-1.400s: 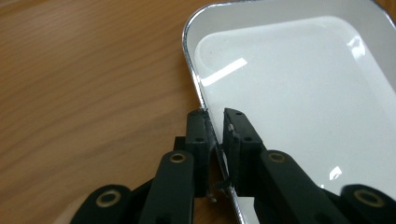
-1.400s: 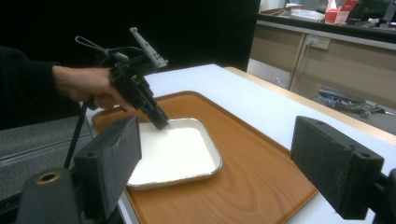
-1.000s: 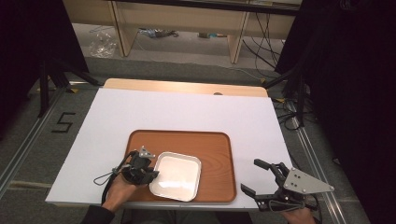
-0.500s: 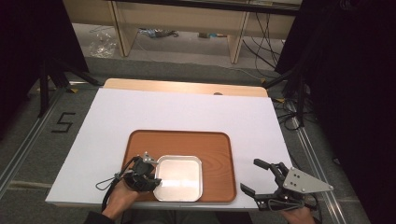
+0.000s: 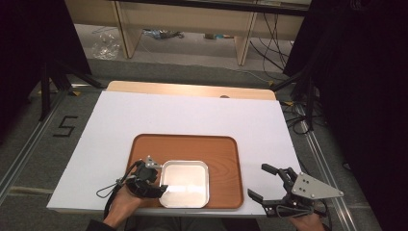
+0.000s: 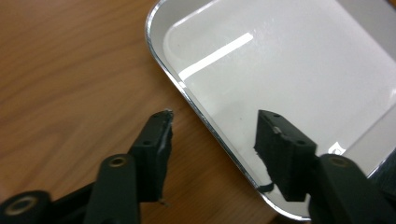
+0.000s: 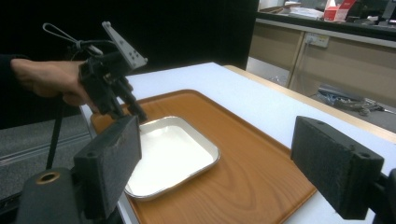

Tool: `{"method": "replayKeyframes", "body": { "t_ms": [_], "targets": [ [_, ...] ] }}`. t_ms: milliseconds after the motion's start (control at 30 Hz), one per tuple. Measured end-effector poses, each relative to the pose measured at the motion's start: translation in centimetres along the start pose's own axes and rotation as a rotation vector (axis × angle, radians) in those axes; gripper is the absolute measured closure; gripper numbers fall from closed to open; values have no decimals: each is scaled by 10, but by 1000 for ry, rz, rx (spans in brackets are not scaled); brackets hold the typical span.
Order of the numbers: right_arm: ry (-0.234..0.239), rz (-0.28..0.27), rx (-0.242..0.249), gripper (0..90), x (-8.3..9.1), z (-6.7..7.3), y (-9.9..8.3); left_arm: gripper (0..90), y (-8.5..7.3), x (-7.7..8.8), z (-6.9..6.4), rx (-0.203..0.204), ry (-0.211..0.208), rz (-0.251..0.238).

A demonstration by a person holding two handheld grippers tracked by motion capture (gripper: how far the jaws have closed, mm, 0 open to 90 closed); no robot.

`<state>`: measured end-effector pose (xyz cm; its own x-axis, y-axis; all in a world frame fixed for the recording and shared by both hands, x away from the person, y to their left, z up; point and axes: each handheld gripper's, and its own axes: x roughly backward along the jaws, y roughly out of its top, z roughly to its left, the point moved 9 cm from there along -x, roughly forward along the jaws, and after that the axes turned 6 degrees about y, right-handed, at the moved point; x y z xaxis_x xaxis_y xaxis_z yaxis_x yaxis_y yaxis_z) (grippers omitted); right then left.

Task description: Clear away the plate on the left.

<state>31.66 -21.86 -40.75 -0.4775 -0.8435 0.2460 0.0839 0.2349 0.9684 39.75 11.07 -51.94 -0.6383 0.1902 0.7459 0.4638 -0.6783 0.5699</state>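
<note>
Dish set on tray, I'm letting go

Left hand-held gripper has just been opening, jaws straddling the rim without pressing; right hand-held gripper hangs open off the bench. Only backing off left, I reckon.

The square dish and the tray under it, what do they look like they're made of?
The square dish looks like polished metal, probably stainless steel: its rim is mirror-bright and the base reflects a light strip. The tray looks like wood or wood-look laminate: orange-brown with visible grain lines and a smooth satin sheen.
</note>
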Motion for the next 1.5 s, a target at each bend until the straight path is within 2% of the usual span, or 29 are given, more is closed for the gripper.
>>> {"method": "replayKeyframes", "body": {
  "t_ms": [33,67,100,133,167,200,233,267,500,533,600,667,700,767,800,867,933,967,1033,1100,1133,1167,1333,1500],
  "targets": [
    [1,-6,-3,172,0,1,0,407,1,2,1,3,-9,-16],
    [1,-3,-4,172,0,0,0,389,3,4,0,8,-40,-31],
    [2,-30,-2,172,-2,0,2,368,3,8,4,5,-29,-29],
    [-2,-1,0,172,0,0,0,349,7,10,1,17,-57,-75],
    [-2,-1,1,172,0,0,0,333,9,15,4,23,-54,-95],
    [-2,-9,-5,172,-1,0,1,300,12,22,10,25,-57,-138],
    [-2,-9,-5,172,-1,0,1,289,12,22,10,25,-57,-138],
    [-3,-3,0,172,0,0,0,289,14,26,11,40,-53,-163],
    [-3,-2,0,172,0,-1,0,230,19,49,28,74,4,-320],
    [-3,-2,0,171,0,0,0,223,19,53,8,354,-56,-316],
    [-3,-3,1,171,0,0,0,210,20,59,8,385,-63,-352],
    [-5,-2,-2,172,-1,0,0,210,21,64,12,343,-41,-384],
    [-3,-4,-1,171,-1,0,0,209,21,67,10,376,-42,-392],
    [-4,-2,-1,171,-1,0,0,207,21,72,13,351,-37,-424],
    [-3,4,-2,171,-1,0,0,206,21,74,12,370,-39,-437],
    [-6,-4,-3,171,-1,0,0,199,21,81,13,361,-32,-470],
    [4,-13,-6,171,-2,0,1,200,21,84,11,371,-37,-479],
    [-3,6,-1,171,-1,0,-1,200,21,86,9,368,-42,-488],
    [-6,-12,0,171,-1,0,1,200,21,91,8,345,-33,-503],
    [-5,-5,-1,171,-1,0,1,199,21,96,6,341,-32,-517],
    [-6,-6,-3,171,-1,0,1,199,20,98,4,354,-36,-523],
    [-1,-5,0,170,-1,0,0,199,20,100,5,344,-29,-530],
    [-3,-4,-2,170,-1,0,0,195,18,108,0,371,-31,-548],
    [3,-8,-9,170,-1,0,0,190,17,112,-4,372,-39,-555]
  ]
}}
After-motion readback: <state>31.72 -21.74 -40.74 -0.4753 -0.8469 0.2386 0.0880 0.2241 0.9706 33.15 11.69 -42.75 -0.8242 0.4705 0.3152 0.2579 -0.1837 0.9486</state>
